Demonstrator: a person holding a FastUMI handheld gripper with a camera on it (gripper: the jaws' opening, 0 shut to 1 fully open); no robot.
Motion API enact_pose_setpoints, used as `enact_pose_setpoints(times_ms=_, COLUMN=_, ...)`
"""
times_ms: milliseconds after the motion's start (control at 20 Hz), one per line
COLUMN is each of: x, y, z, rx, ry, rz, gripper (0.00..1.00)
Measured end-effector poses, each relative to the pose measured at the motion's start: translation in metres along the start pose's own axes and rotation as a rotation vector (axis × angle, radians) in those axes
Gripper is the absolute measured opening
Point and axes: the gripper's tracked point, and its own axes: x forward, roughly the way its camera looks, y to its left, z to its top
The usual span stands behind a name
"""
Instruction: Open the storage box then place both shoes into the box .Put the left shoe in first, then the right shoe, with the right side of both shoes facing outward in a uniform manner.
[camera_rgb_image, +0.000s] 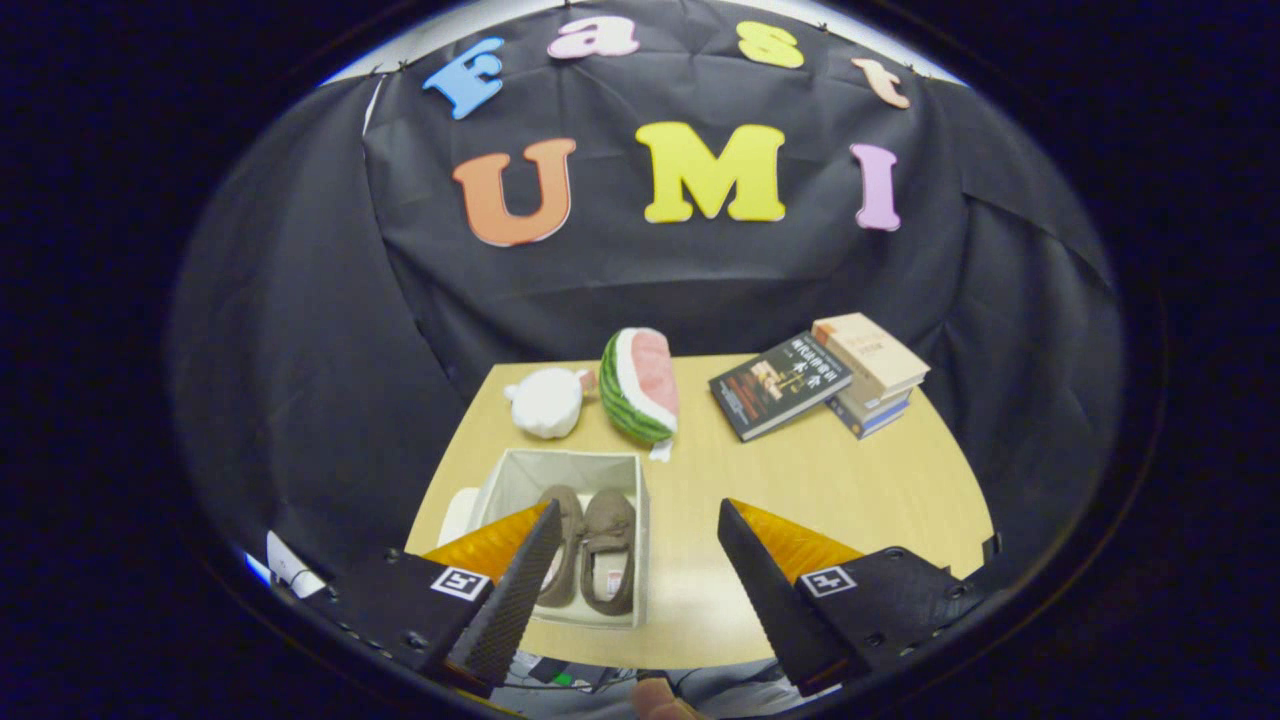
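Two shoes: both brown slippers, the left-hand one (563, 545) and the right-hand one (610, 550), lie side by side inside the storage box (520, 470), toes toward the far wall.
Storage box: open-topped, pale fabric walls, on the near left part of the table (850, 480); a white piece that may be its lid (458, 515) lies against its left side.
Tool: the tool (640, 570) is released, fingers spread wide and grasping nothing; it hangs above the near table edge with the left finger overlapping the box in view and the right finger over bare table.
Task status: judged near complete, since both shoes already sit in the box; which side faces outward cannot be told.
Surroundings: a white plush toy (547, 402) and a watermelon plush (640, 385) lie beyond the box; a dark book (780, 385) and a stack of books (872, 372) lie far right.
Risk 1: the left finger is close over the box, so a low sideways move could snag the soft wall and drag or tip the box.
Risk 2: reaching back in could turn a slipper and break the uniform facing.
Risk 3: a far sweep could knock the watermelon plush.
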Motion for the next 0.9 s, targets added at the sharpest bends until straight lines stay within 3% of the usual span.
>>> enact_pose_setpoints(times_ms=500, x=-0.147, y=-0.062, z=0.101, rx=-0.018, ry=-0.498, rz=-0.054, gripper=0.96)
enact_pose_setpoints(times_ms=600, x=-0.173, y=-0.075, z=0.098, rx=-0.022, ry=-0.559, rz=-0.082, gripper=0.96)
enact_pose_setpoints(times_ms=900, x=-0.206, y=-0.092, z=0.063, rx=-0.003, ry=-0.583, rz=-0.024, gripper=0.96)
